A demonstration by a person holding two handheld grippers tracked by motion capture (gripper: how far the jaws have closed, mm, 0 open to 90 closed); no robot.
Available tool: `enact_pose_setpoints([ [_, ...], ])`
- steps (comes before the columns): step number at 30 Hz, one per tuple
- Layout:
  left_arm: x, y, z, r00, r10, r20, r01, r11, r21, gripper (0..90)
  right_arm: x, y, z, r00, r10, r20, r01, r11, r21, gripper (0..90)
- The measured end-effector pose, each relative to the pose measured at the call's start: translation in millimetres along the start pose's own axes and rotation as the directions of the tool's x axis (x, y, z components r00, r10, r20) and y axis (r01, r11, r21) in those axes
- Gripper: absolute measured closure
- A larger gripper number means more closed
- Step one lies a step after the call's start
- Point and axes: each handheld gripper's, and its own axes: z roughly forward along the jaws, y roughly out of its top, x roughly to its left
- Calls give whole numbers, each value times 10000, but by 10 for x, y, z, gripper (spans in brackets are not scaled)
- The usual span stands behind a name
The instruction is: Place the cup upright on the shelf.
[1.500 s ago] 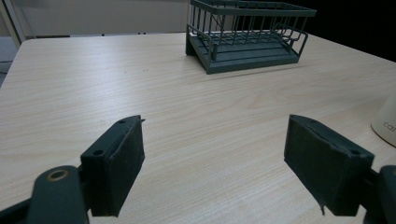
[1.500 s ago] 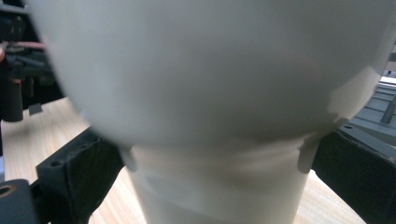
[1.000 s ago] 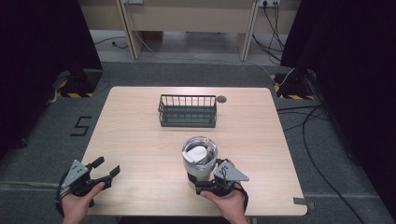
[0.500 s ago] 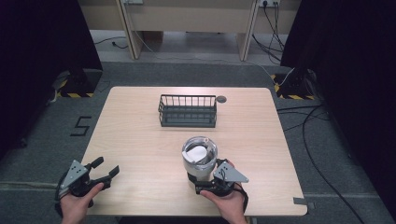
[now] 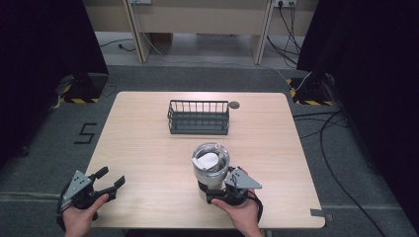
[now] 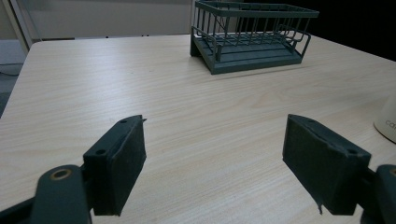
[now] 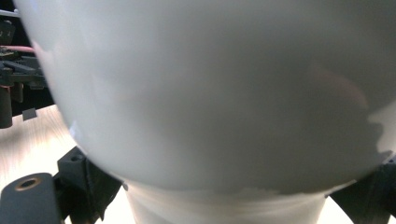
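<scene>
A white cup (image 5: 211, 165) with a clear lid stands upright near the table's front edge, right of the middle. My right gripper (image 5: 213, 193) reaches it from the near side, low down. In the right gripper view the cup's wall (image 7: 210, 93) looms close and the jaws flank its narrower foot, pads against it. These jaws have just been closing with the cup between them. At the front left corner my left gripper (image 5: 111, 177) stands open, and its pads (image 6: 123, 163) have nothing between them. The cup's edge (image 6: 387, 121) shows at the far right of the left gripper view.
A dark wire basket (image 5: 198, 117) stands at the back middle of the wooden table (image 5: 148, 148), also seen ahead of the left gripper as the basket (image 6: 252, 35). A small round grey disc (image 5: 234, 104) lies behind it. Dark curtains and floor cables surround the table.
</scene>
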Motion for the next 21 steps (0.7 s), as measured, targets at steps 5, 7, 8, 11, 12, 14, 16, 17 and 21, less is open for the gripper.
enact_pose_setpoints([
  [5, 18, -6, 0, 9999, -109, -57, 109, 9999, -56, 207, -42, 35, 31, 9997, 245, -59, -244, 9997, 92, 104],
  [7, 18, -7, -2, 9999, -139, -63, 139, 9999, -65, 207, -42, 41, 35, 9996, 268, -54, -268, 9996, 125, 104],
  [8, 18, -7, -2, 9999, -144, -57, 144, 9999, -67, 207, -49, 60, 54, 9997, 251, -74, -249, 9995, 212, 105],
  [11, 16, -9, -6, 9998, -175, -63, 174, 9998, -84, 208, -56, 75, 74, 9999, 150, 32, -150, 9995, 274, 105],
  [12, 17, -9, -10, 9998, -168, -67, 168, 9998, -89, 208, -61, 81, 80, 9999, 102, 83, -105, 9995, 302, 105],
  [14, 19, -6, -14, 9998, -159, -72, 159, 9998, -97, 208, -81, 96, 95, 9997, 170, 156, -173, 9996, 231, 105],
  [16, 20, -10, -3, 9998, -200, -69, 199, 9998, -99, 208, -109, 135, 97, 9993, 331, 185, -333, 9994, 111, 106],
  [17, 20, -10, -3, 9998, -200, -69, 199, 9998, -99, 208, -109, 135, 97, 9993, 331, 185, -333, 9994, 111, 106],
  [21, 8, -3, 0, 9999, -148, -43, 148, 9998, -93, 208, -150, 210, 92, 9988, 314, 370, -313, 9995, -35, 106],
])
